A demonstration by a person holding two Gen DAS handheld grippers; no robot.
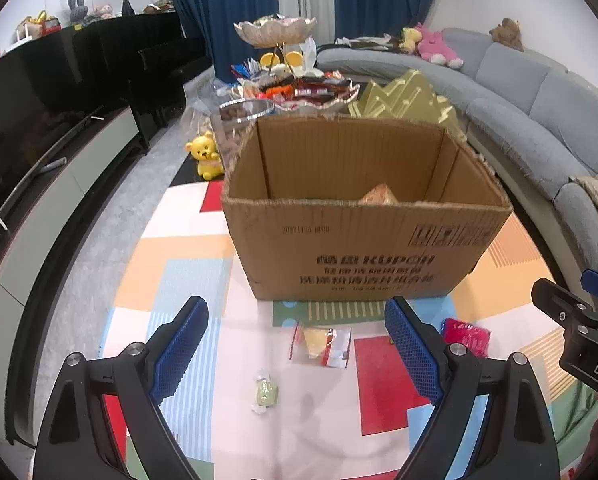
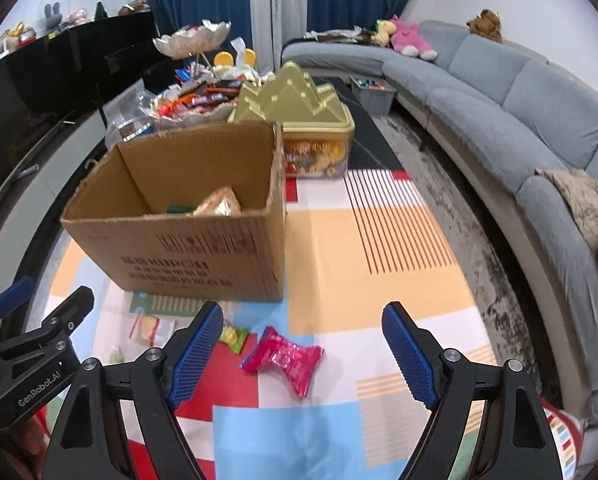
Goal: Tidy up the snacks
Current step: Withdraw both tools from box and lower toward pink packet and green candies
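An open cardboard box stands on the colourful mat, with a snack bag inside; the right wrist view shows the box holding several packets. In front of it lie a clear-wrapped yellow snack, a small green candy and a pink packet. My left gripper is open and empty above the yellow snack. My right gripper is open and empty over the pink packet, with a green-yellow packet beside its left finger.
A low table behind the box carries a tiered dish of snacks, a gold-lidded container and a yellow bear figure. A grey sofa curves along the right. A black TV unit runs along the left.
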